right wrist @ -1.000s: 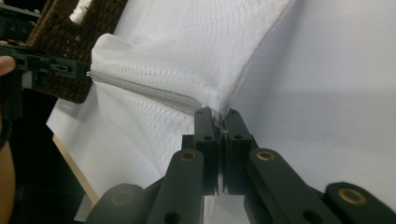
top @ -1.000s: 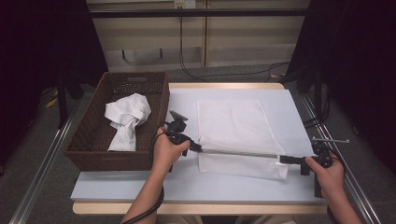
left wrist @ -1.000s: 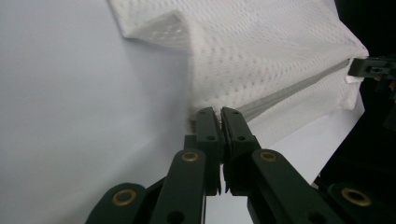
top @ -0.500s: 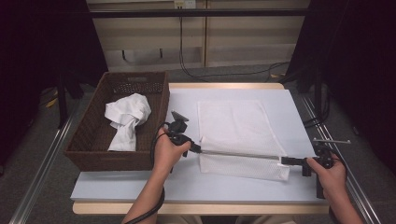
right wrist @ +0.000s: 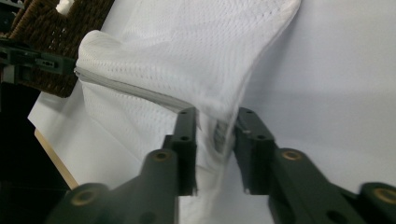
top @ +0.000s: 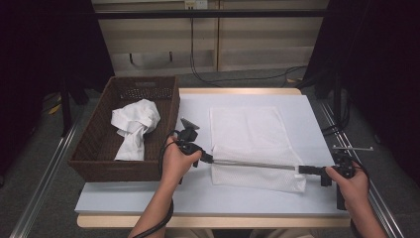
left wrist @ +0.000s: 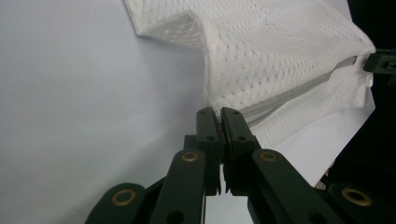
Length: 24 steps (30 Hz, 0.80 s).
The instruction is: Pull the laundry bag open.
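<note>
A white table [top: 148, 198] is being viewed from above, its wooden edge showing along the bottom and top of the frame. A white mesh bag [top: 250, 134] is lying at centre frame on the table, its lower part being held up along a grey zip line stretched between the two tools.

The left gripper [top: 207, 157], at centre frame, is being kept pressed together on the bag's zip end; in the left gripper view the jaws are seen clamped on the bag [left wrist: 280, 60] at its corner. The right gripper [top: 303, 169], at lower right, has just been opening its jaws; in the right gripper view the bag [right wrist: 187, 51] is hanging between the spread jaws, and the fabric is not being pressed by the pads.

A brown wicker basket [top: 94, 148] is standing at the left of the frame, touching the table's left edge, with a crumpled white cloth [top: 133, 124] lying inside it. Behind the table, beige panels [top: 223, 44] and black cables [top: 208, 79] on grey floor are being shown; dark curtains are flanking both sides.
</note>
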Tool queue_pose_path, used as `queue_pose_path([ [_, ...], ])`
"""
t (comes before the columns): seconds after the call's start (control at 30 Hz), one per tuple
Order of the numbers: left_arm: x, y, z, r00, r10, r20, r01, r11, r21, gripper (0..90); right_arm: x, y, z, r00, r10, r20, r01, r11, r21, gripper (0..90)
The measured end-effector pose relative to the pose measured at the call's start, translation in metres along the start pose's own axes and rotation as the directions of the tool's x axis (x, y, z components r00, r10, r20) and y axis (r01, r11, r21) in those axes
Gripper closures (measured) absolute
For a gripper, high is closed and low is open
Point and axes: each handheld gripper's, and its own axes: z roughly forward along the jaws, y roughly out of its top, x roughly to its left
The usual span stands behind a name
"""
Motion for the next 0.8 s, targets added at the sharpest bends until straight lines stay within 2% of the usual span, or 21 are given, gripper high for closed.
queue_pose_path([
  [0.03,0.000,0.000,0.000,1.0000,0.003,-0.003,-0.003,1.0000,-0.003,87.0,0.001,0.000,0.000,1.0000,0.001,0.005,-0.001,1.000,0.009,64.9],
  [0.07,-0.001,0.000,0.000,1.0000,-0.003,0.008,0.003,1.0000,-0.005,87.0,0.001,0.000,0.000,0.9996,-0.009,0.026,0.009,1.000,-0.004,62.3],
  [0.13,-0.001,-0.001,0.000,0.9999,0.012,0.009,-0.012,0.9999,0.007,87.0,0.003,0.002,0.000,0.9981,-0.030,0.054,0.031,0.999,-0.011,59.8],
  [0.17,-0.002,-0.001,0.001,1.0000,0.006,0.004,-0.005,1.0000,-0.003,86.9,0.005,0.002,0.000,0.9972,-0.041,0.062,0.043,0.999,-0.019,58.7],
  [0.2,-0.003,-0.001,0.001,0.9999,-0.001,0.015,0.001,1.0000,0.003,86.9,0.006,0.003,0.000,0.9965,-0.057,0.061,0.059,0.998,-0.025,58.3],
  [0.23,-0.004,-0.002,0.003,0.9998,-0.011,0.013,0.012,0.9999,-0.011,86.9,0.009,0.004,0.001,0.9953,-0.074,0.063,0.076,0.997,-0.021,58.3],
  [0.33,-0.002,-0.002,0.004,1.0000,-0.006,0.005,0.006,1.0000,0.006,86.8,0.017,0.006,0.007,0.9912,-0.125,0.044,0.126,0.992,-0.017,56.5],
  [0.37,-0.001,-0.002,0.005,1.0000,0.000,-0.003,0.000,1.0000,0.009,86.8,0.020,0.007,0.010,0.9890,-0.143,0.039,0.143,0.990,-0.016,56.1],
  [0.4,-0.002,-0.003,0.006,0.9998,-0.017,0.011,0.017,0.9997,0.014,86.8,0.024,0.007,0.013,0.9850,-0.168,0.038,0.168,0.986,-0.009,55.4],
  [0.47,-0.002,-0.004,0.006,1.0000,-0.006,0.000,0.006,0.9999,0.014,86.8,0.031,0.009,0.021,0.9747,-0.219,0.043,0.220,0.976,0.001,55.4],
  [0.5,-0.002,-0.004,0.006,0.9998,-0.010,0.018,0.010,0.9997,0.021,86.8,0.035,0.010,0.025,0.9697,-0.242,0.036,0.242,0.970,0.005,55.5],
  [0.53,-0.002,-0.004,0.006,1.0000,-0.003,0.006,0.003,0.9998,0.021,86.8,0.039,0.010,0.028,0.9621,-0.270,0.038,0.270,0.963,0.002,55.4],
  [0.6,-0.003,-0.006,0.005,0.9998,-0.018,0.008,0.018,0.9998,0.013,86.8,0.047,0.012,0.035,0.9442,-0.328,0.031,0.328,0.945,0.008,54.7],
  [0.67,-0.002,-0.006,0.005,0.9998,-0.008,0.016,0.007,0.9999,0.015,86.7,0.057,0.012,0.043,0.9218,-0.388,0.011,0.387,0.922,0.016,49.1],
  [0.7,-0.002,-0.007,0.005,0.9997,-0.015,0.020,0.014,0.9997,0.017,86.7,0.060,0.012,0.046,0.9145,-0.405,0.005,0.404,0.914,0.024,47.7],
  [0.8,-0.001,-0.009,0.006,0.9999,-0.006,0.016,0.005,0.9998,0.021,86.8,0.070,0.012,0.058,0.8753,-0.483,-0.011,0.484,0.875,0.034,42.7],
])
